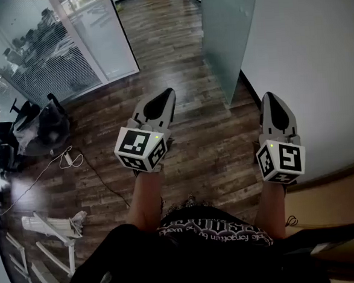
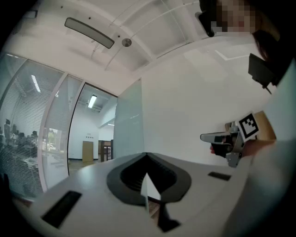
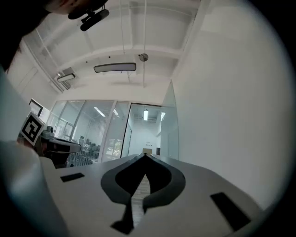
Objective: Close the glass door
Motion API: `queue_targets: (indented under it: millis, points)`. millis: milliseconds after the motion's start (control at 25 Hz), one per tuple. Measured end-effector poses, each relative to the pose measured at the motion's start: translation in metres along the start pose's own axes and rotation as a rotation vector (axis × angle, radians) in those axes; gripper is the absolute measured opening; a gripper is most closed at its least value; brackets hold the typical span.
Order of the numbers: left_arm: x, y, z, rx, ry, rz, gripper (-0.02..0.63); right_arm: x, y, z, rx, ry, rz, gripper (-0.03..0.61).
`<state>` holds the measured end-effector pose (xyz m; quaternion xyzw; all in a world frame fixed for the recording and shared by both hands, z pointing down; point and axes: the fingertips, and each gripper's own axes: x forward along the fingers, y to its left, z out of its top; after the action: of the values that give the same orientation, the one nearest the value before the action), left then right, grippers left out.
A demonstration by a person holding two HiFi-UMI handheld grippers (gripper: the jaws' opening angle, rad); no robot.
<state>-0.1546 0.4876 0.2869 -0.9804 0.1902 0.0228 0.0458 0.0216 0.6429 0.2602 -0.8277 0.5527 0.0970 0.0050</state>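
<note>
left hand-held gripper (image 1: 160, 96) — clenched, empty | right hand-held gripper (image 1: 272, 98) — clenched, empty | glass door (image 1: 223, 38) ahead

A dark wood-plank floor (image 1: 177, 59) runs down a corridor. On the right stands a plain white wall (image 1: 317, 67). On the left is a glass partition (image 1: 50, 50) in pale frames, with horizontal blinds and an office behind it. Black office chairs (image 1: 39, 120) stand near its foot, and a thin cable (image 1: 69, 158) trails over the boards beside them. White frames (image 1: 50, 228) lie on the floor close by. The white ceiling (image 3: 138, 46) carries a long lamp (image 3: 114, 67) and a small round fitting (image 3: 144, 57). A wooden door (image 2: 87, 151) shows at the far end.
</note>
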Motion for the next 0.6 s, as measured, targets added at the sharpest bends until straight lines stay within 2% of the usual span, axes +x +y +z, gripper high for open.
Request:
queue_targets:
  millis: [600]
  points:
    - [-0.009, -0.007, -0.002, -0.014, 0.002, 0.018, 0.002, -0.011, -0.007, -0.002, -0.02, 0.013, -0.006, 0.003]
